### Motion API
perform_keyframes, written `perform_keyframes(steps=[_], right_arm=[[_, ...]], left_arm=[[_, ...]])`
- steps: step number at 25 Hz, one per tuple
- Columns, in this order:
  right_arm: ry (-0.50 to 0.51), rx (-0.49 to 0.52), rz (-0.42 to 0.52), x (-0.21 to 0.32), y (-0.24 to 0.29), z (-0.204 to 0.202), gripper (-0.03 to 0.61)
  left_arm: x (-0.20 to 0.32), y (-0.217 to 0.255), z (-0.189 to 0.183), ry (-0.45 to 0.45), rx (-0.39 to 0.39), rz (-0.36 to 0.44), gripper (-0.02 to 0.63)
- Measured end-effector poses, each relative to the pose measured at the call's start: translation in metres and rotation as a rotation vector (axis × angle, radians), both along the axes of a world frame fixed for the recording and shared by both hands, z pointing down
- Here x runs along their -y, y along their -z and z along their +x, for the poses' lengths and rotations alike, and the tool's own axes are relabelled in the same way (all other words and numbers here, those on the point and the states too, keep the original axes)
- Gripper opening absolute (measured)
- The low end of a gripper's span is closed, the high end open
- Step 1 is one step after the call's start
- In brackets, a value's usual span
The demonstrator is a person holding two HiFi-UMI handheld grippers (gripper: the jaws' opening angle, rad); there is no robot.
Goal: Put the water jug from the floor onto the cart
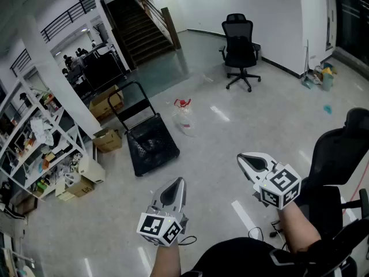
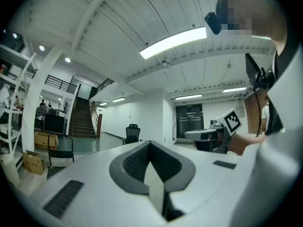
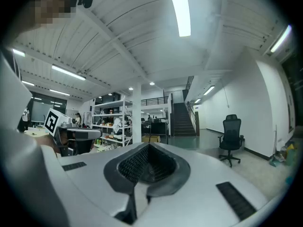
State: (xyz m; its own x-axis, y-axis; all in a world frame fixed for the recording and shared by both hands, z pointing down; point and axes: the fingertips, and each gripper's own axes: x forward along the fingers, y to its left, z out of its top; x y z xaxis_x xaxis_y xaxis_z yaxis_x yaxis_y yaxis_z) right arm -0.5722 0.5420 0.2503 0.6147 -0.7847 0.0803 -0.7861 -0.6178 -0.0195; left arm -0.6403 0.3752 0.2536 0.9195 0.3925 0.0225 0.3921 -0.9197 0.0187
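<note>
The water jug [image 1: 184, 115], clear plastic with a red top, rests on the glossy floor just right of the cart. The black flat cart [image 1: 152, 147] with its upright tube handle is parked left of centre; in the left gripper view its handle [image 2: 60, 151] shows at the far left. Both grippers are held level in front of me, well short of the jug. My left gripper [image 1: 180, 181] [image 2: 150, 144] is shut and empty. The right gripper [image 1: 241, 157] [image 3: 148, 145] is shut too, nothing between its jaws. Neither gripper view shows the jug.
A black office chair [image 1: 240, 46] stands at the back, and another chair [image 1: 339, 161] is close on my right. Metal shelves [image 1: 33, 146] and cardboard boxes [image 1: 107, 139] line the left side, beside a white pillar [image 1: 60, 77]. Stairs [image 1: 137, 32] rise at the back.
</note>
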Motion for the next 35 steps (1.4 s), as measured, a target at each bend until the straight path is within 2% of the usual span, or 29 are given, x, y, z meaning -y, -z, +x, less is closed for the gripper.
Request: perform_keyframes(steps=[15,21,25,29,32,35], right_arm=[[-0.008,0.013,0.002,-0.022,0.0,-0.002,0.0],[-0.011,0.029,0.031,-0.029,-0.003,-0.002,0.002],[-0.009,0.043,0.036,-0.038,-0.008,0.003,0.002],[0.017,0.022,0.011,-0.057,-0.004,0.01,0.002],[0.051,0.028,0.04,-0.063,-0.004,0.016,0.002],[0.045,0.033,0.023,-0.064,-0.019,0.034,0.002]], left_arm=[[-0.013,-0.004,-0.005,-0.003,0.02,-0.009,-0.004],[-0.022,-0.01,-0.004,-0.008,0.031,-0.008,-0.005],[-0.027,-0.019,0.002,0.006,0.063,-0.02,-0.004],[-0.047,-0.011,0.012,0.01,0.051,-0.066,-0.004],[-0.058,-0.011,0.018,0.01,0.043,-0.042,-0.004],[-0.059,-0.022,0.024,0.041,0.06,-0.043,-0.003]])
